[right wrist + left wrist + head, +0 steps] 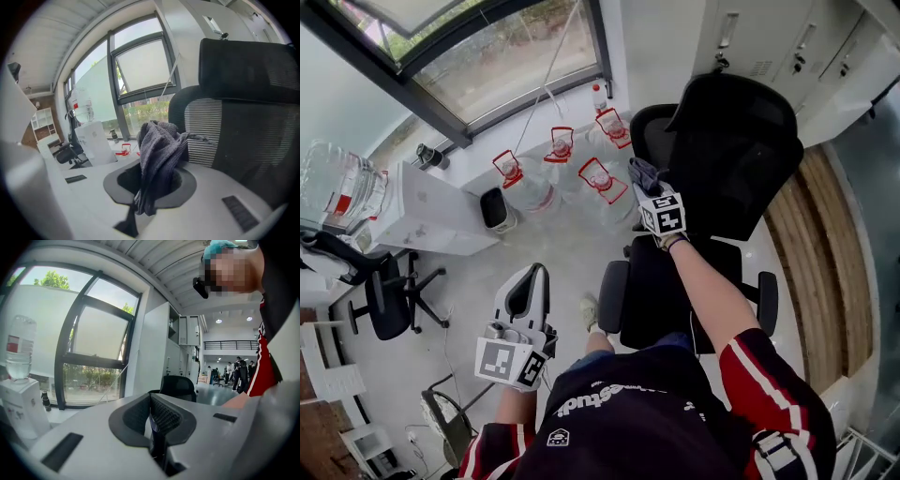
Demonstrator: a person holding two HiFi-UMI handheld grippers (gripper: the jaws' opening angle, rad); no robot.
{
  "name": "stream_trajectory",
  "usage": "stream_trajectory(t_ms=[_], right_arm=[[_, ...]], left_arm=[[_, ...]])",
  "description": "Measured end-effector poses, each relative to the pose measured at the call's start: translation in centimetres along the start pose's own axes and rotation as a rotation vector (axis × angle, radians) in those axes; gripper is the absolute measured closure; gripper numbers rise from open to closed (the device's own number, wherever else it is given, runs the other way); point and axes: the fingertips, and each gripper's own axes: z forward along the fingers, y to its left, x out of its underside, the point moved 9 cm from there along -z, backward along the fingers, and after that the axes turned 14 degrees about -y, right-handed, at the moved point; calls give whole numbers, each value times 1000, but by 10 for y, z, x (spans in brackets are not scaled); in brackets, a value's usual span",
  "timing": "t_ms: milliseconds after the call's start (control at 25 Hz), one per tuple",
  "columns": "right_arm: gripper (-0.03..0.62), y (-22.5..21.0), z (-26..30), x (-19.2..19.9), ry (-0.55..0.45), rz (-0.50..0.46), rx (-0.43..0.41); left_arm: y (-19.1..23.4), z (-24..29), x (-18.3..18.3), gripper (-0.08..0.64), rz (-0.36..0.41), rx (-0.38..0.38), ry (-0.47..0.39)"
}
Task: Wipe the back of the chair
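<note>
Right gripper (pixel 157 185), at the centre of the head view, has its jaws clamped on a bunched dark grey cloth (pixel 159 150) that stands up out of them. It is held up at the left edge of the backrest of a black mesh office chair (pixel 733 150), which fills the upper right centre of that view, below its headrest. Whether the cloth touches the mesh cannot be told. Left gripper (pixel 525 298), low in the lower left, has its jaws pressed together with nothing between them, well apart from the chair. A pale floor (pixel 553 248) lies below. Clear water jugs (pixel 530 187) with red handles stand at upper centre under a large window (pixel 506 66). A white water dispenser (pixel 427 211) and a second black chair (pixel 389 300) are at the left; grey lockers (pixel 769 37) are at the upper right.
</note>
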Motion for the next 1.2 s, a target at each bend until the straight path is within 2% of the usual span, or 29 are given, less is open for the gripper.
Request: stream_trajectory(t_ms=[240,480,640,960,1200], right_arm=[[523,-11,33,12,12,35,49],[523,-44,36,17,21,47,101],[523,-61,24,19,22,29,95],[523,-102,-8,20,9,36,135],[523,-154,-50,25,11,28,188]], left_arm=[[26,1,-3,535,15,-40,13],[26,7,0,535,21,-53,34],[10,18,-1,535,38,-31,30],[-36,38,5,535,41,33,32],[-75,50,20,535,24,42,17]])
